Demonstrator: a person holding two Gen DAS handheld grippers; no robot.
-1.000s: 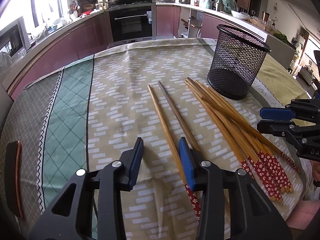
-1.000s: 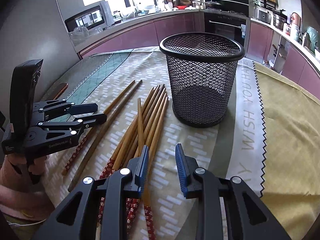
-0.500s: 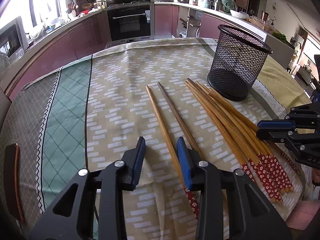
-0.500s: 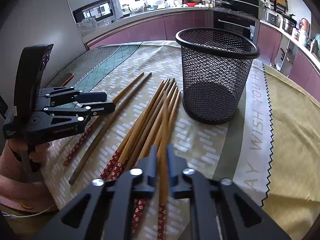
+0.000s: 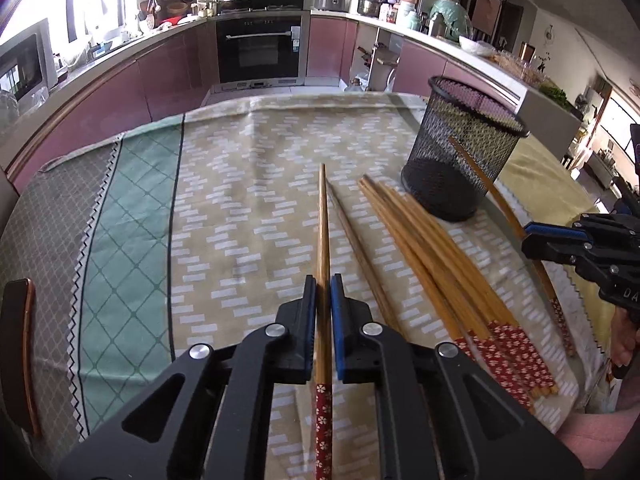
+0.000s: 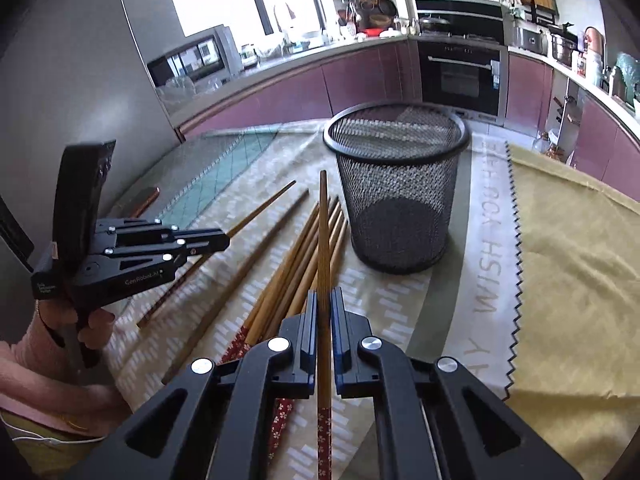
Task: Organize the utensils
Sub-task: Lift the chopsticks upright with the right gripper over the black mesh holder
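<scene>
We have a chopstick pinched in each gripper. The left gripper has its jaws pressed onto a wooden chopstick just ahead of its red patterned end, so the tapered tip runs straight out along the fingers; that grip near the handle end leaves the long bare part free to steer into a container. The right gripper clamps a second chopstick the same way, and from the left wrist view its tip seems lifted off the cloth, slanting across the front of the mesh basket. The left jaws have just been closing onto their stick.

The basket stands upright and looks empty, towards the far right side of the table, on the tablecloth. The remaining chopsticks lie bundled on the cloth between the two grippers, tips towards the basket's foot, one loose stick beside our left one. We judge the dropping-in is about to start.
</scene>
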